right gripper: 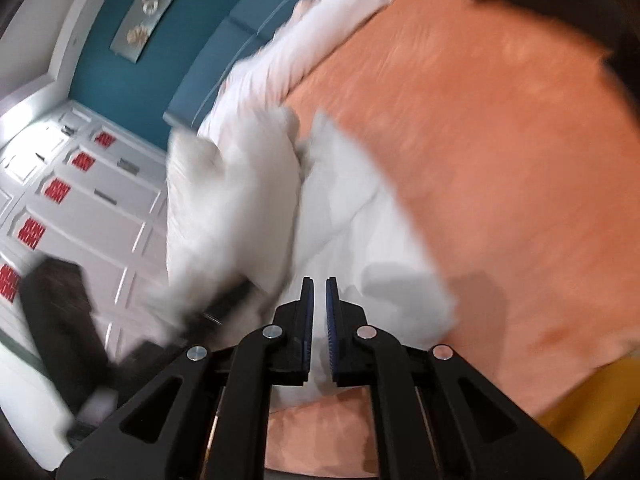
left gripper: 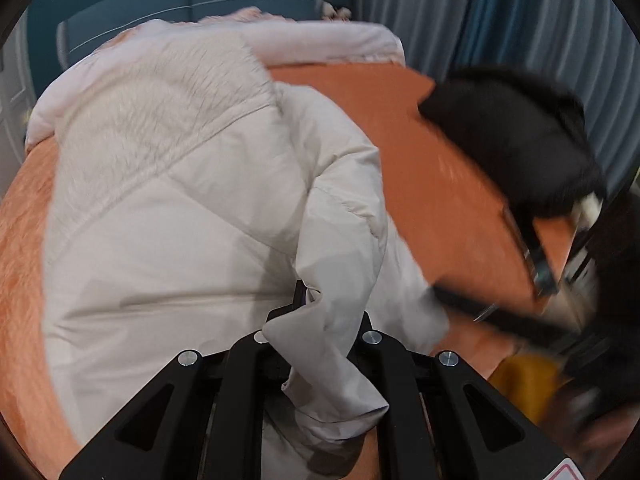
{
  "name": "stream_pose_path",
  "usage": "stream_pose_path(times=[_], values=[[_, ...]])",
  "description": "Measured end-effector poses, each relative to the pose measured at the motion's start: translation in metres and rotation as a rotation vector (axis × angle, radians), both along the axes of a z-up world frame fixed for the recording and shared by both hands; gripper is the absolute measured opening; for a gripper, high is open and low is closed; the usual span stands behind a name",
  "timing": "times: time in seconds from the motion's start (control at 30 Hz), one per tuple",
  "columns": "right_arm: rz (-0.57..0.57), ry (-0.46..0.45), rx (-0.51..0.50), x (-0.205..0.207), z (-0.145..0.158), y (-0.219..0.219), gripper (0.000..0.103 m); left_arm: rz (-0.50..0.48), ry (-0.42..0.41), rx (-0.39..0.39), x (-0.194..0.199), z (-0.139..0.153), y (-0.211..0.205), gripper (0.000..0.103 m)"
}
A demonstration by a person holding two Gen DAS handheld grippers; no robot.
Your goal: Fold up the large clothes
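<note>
A white padded coat (left gripper: 180, 208) with a furry hood lies on the orange bed cover (left gripper: 440, 152). My left gripper (left gripper: 320, 308) is shut on a fold of the coat's sleeve, which drapes over its fingers. The other gripper (left gripper: 500, 312) shows blurred at the right of the left wrist view, near the coat's edge. In the right wrist view the coat (right gripper: 320, 216) lies ahead, blurred. My right gripper (right gripper: 319, 292) hovers over the coat with its jaws nearly together, a narrow gap between them and nothing in it.
A black garment (left gripper: 512, 136) lies on the bed at the right. A pale pink quilt (left gripper: 320, 40) runs along the teal headboard (left gripper: 180, 0). Grey-blue curtains (left gripper: 500, 12) hang behind. White cabinet doors (right gripper: 80, 200) stand at the left. Something yellow (right gripper: 592, 412) sits at the bed's near edge.
</note>
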State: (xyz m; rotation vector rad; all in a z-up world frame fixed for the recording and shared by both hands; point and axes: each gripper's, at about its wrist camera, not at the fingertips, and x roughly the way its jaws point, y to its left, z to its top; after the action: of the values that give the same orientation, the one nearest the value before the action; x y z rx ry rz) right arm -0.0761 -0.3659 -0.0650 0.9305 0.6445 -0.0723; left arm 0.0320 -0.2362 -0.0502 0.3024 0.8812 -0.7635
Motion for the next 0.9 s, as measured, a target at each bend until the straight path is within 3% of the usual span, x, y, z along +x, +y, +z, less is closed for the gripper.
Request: stream_pose_path(times=[0.13,0.2,0.37,0.5,0.63,0.67,0.73,0.9], values=[[-0.019,-0.014,-0.092,-0.014,0.026,-0.008,0.008,-0.01,-0.035,0.048,-0.01,-0.021,-0.015,0.008],[-0.02,-0.021,-0.129,-0.014,0.037,-0.013,0.016,-0.007,-0.047,0.068,-0.01,-0.025,-0.018,0.008],[-0.021,-0.05,-0.094,-0.023,0.04,-0.016,0.019,0.023,-0.034,0.047,-0.008,-0.016,-0.018,0.012],[-0.003,-0.055,-0.11,-0.022,0.049,-0.016,0.032,0.057,-0.054,0.002,-0.016,0.005,-0.002,0.028],[0.004,-0.063,-0.12,-0.017,0.055,-0.017,0.04,0.071,-0.104,-0.055,-0.033,0.031,0.015,0.068],[0.005,-0.067,-0.116,-0.018,0.058,-0.017,0.044,0.086,-0.122,-0.065,-0.039,0.038,0.021,0.072],[0.006,-0.075,-0.116,-0.018,0.061,-0.018,0.046,0.105,-0.128,-0.094,-0.046,0.053,0.036,0.074],[0.025,-0.098,-0.147,-0.02,0.076,-0.008,0.055,0.206,-0.094,-0.076,-0.045,0.071,0.07,0.075]])
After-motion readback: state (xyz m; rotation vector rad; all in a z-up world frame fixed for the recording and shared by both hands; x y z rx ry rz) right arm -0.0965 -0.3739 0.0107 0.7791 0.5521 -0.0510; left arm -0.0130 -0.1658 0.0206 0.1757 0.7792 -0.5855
